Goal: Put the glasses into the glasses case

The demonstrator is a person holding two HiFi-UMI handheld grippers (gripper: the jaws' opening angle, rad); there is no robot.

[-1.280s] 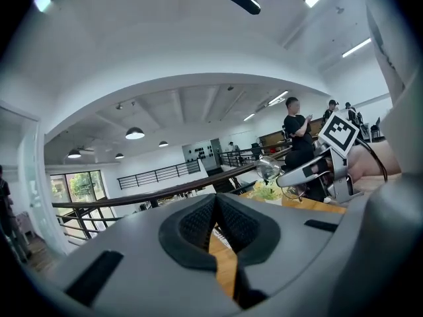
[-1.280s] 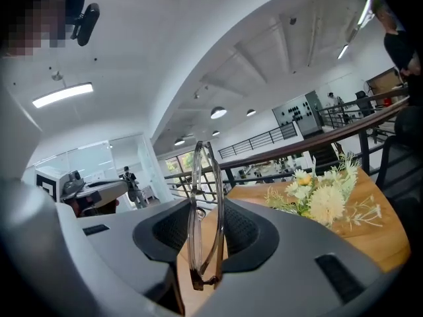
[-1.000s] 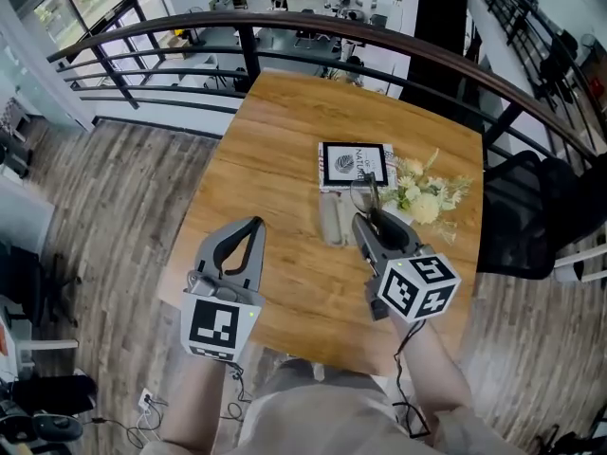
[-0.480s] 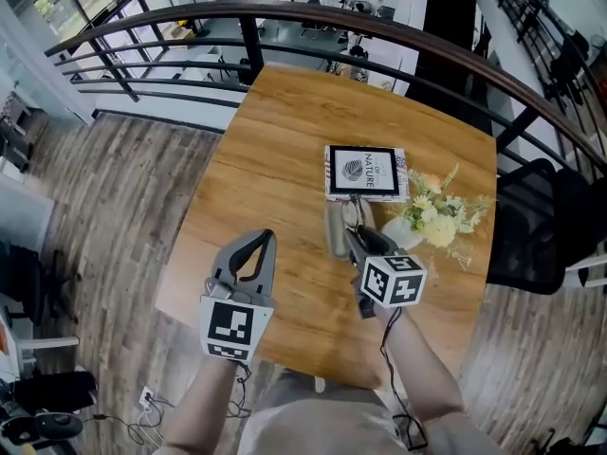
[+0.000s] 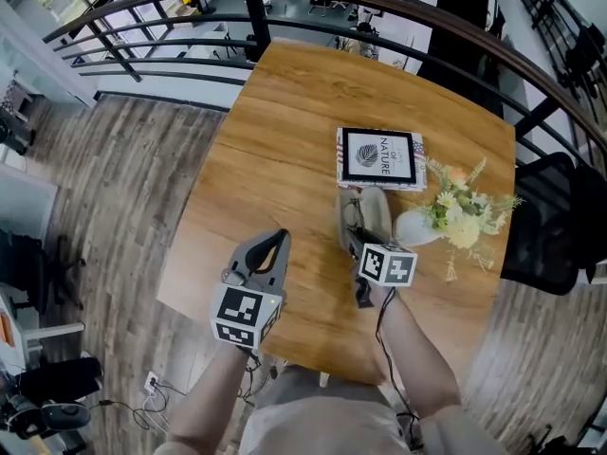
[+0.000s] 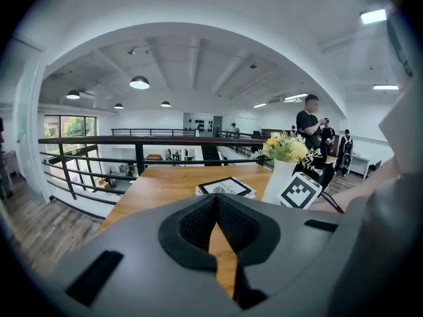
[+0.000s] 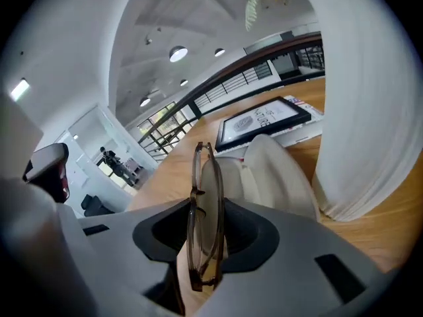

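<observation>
Right gripper [image 7: 206, 226] holding folded glasses [image 7: 203, 197] upright on edge.
Its jaws clamp the thin brownish frame, which is probably light and fragile with slippery lenses, so grip the frame. The pale glasses case [image 5: 368, 218] lies at its twelve o'clock. The left gripper [image 6: 217, 220] is closed and empty. The book [image 5: 379, 155] reads "NATURE".

In the right gripper view the lower end of the glasses [image 7: 203, 203] is hidden between the fingers [image 7: 248, 236]. The vase [image 7: 360, 111], right of them, is cut off by the edge. In the head view the right gripper [image 5: 355, 245] covers the near end of the case [image 5: 377, 209].
</observation>
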